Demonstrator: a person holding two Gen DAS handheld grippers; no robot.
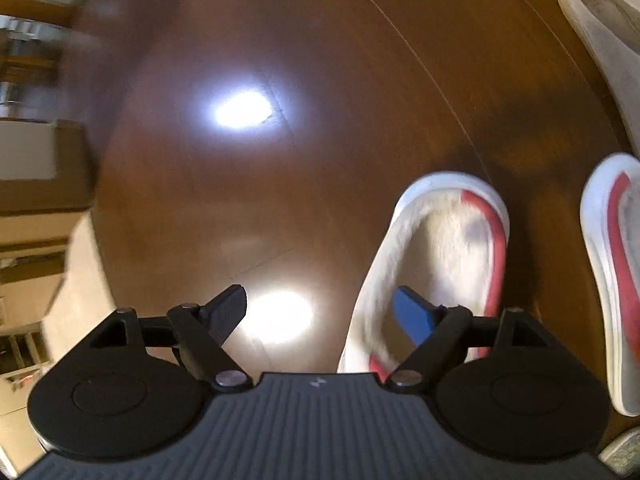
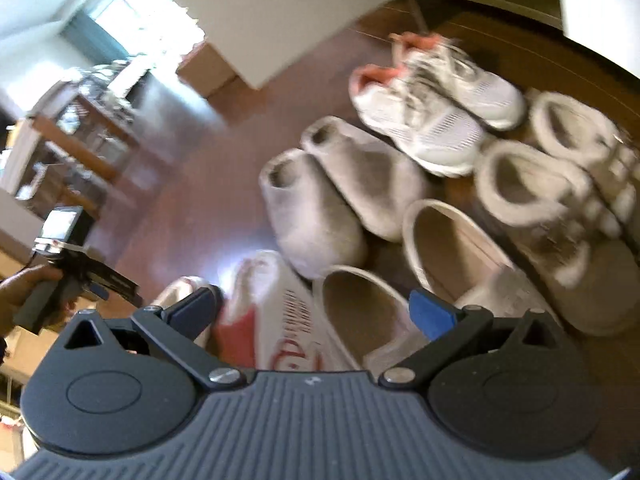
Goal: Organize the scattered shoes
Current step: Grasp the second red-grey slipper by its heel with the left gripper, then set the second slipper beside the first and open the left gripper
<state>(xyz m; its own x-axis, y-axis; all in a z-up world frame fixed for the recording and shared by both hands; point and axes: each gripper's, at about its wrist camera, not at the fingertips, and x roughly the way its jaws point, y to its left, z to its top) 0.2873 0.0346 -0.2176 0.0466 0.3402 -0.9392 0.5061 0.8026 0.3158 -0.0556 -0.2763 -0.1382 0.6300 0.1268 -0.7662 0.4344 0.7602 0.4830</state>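
A: What's the left gripper (image 1: 320, 312) doing?

B: Its jaws are spread wide with nothing between them, just bare floor (image 1: 280, 184) and 2 glare spots. Its blue pad (image 1: 412, 314) hangs over the furry lining of a red-trimmed slipper (image 1: 444, 248) at the lower right of the left wrist view; I cannot tell if it touches. The mate (image 1: 612, 280) lies near it at the right edge, apart from it, and a beige slip-on (image 1: 600, 32) fills the upper right corner.

A: And the right gripper (image 2: 316, 312)?

B: Also spread, pinching nothing. In its own view, the red-and-white slipper (image 2: 280, 312) and a beige slip-on (image 2: 360, 312) sit low in the frame between its fingers, but the pads are clear of both.

A: Where are the rest of the shoes?

B: Gathered on the floor in the right half of that view, in pairs. 2 grey slippers (image 2: 320, 200) side by side at centre, 2 white sneakers (image 2: 432, 112) with pink collars above them, 2 fleece-lined shoes (image 2: 560, 184) at the right, and a 2nd beige slip-on (image 2: 452, 248) just beside the 1st. It's blurred, so details are hard to read.

A: Anything else?

B: At the left edge a hand (image 2: 20, 292) holds the other gripper. A cardboard box (image 2: 208, 68) stands at upper centre, a wooden shelf (image 2: 80, 136) at upper left.
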